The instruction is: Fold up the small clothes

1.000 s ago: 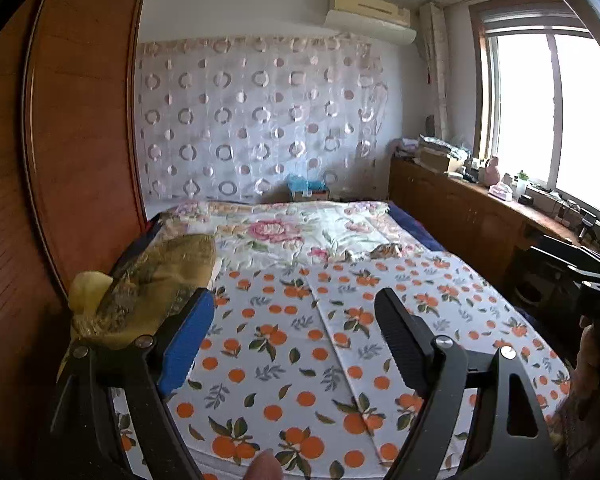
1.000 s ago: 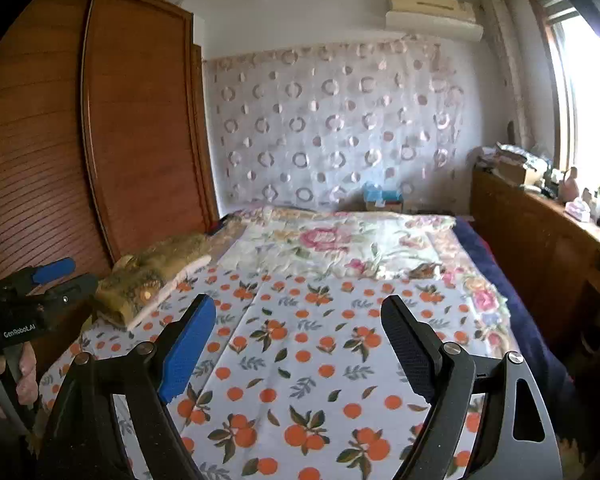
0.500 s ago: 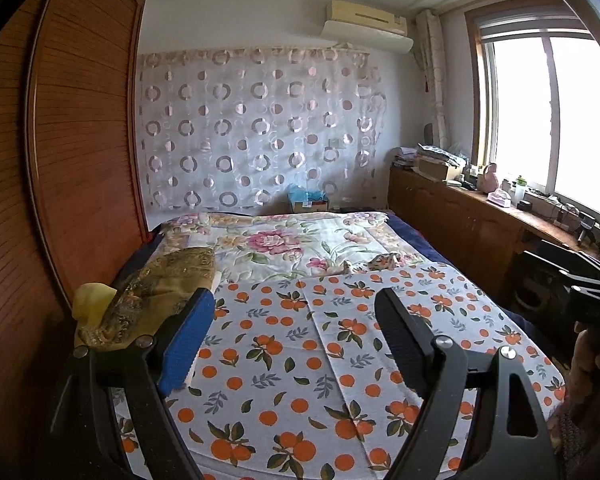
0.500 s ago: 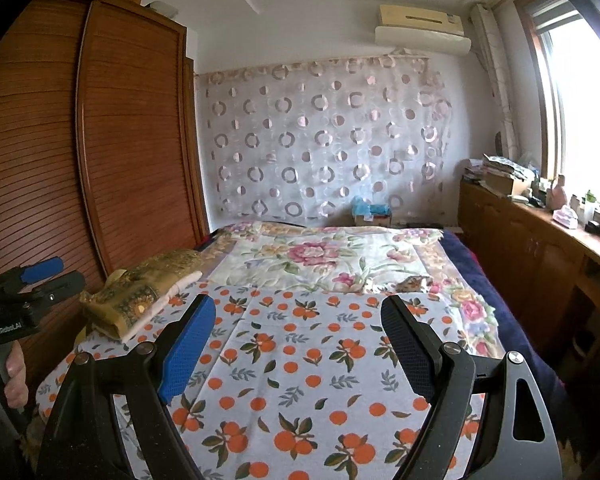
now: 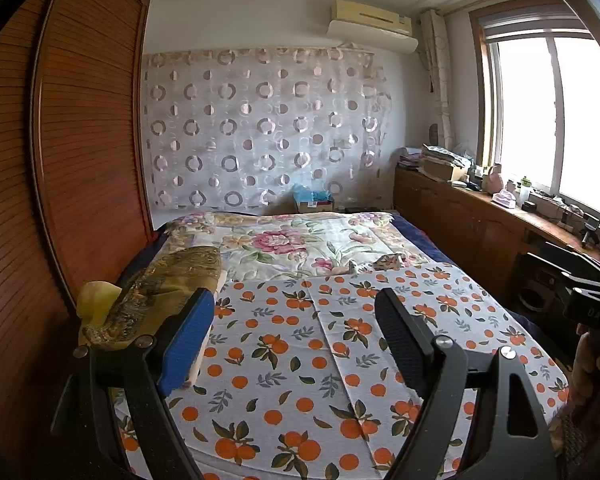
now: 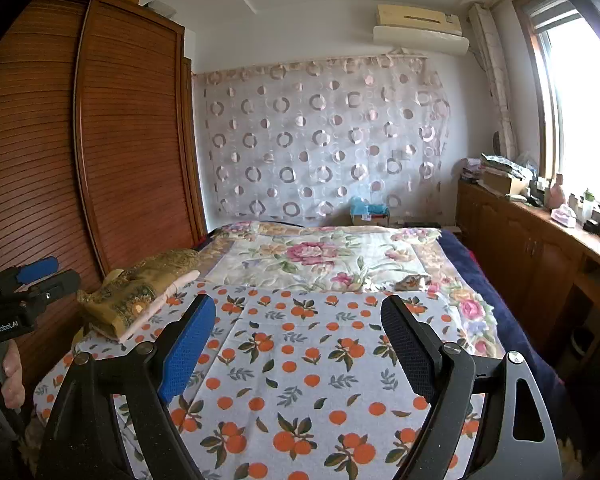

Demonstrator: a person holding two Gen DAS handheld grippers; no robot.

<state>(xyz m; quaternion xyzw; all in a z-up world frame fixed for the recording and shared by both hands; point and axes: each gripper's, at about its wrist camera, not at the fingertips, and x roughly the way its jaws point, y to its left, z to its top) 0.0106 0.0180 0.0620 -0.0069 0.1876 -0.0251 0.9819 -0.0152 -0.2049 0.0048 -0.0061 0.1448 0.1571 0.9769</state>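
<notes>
Here both the left gripper (image 5: 294, 338) and right gripper (image 6: 298, 344) hang spread and empty; reaching carelessly could topple the folded clothes (image 6: 138, 294) off the bed (image 6: 300, 360).

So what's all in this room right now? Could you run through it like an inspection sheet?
Surface: a bed covered by an orange-print sheet, with a floral quilt spread behind it.
Job's things: folded clothes, gold-brown on pale pink, stacked at the bed's left edge; a small crumpled cloth lies on the quilt.
Clutter: boxes, bottles and a pink jug on the window counter.
Grippers: left gripper and right gripper both open, empty, held above the sheet.
Cables: nothing seen.
Surroundings: wooden wardrobe on the left, circle-patterned curtain on the back wall, air conditioner above, bright window to the right.
</notes>
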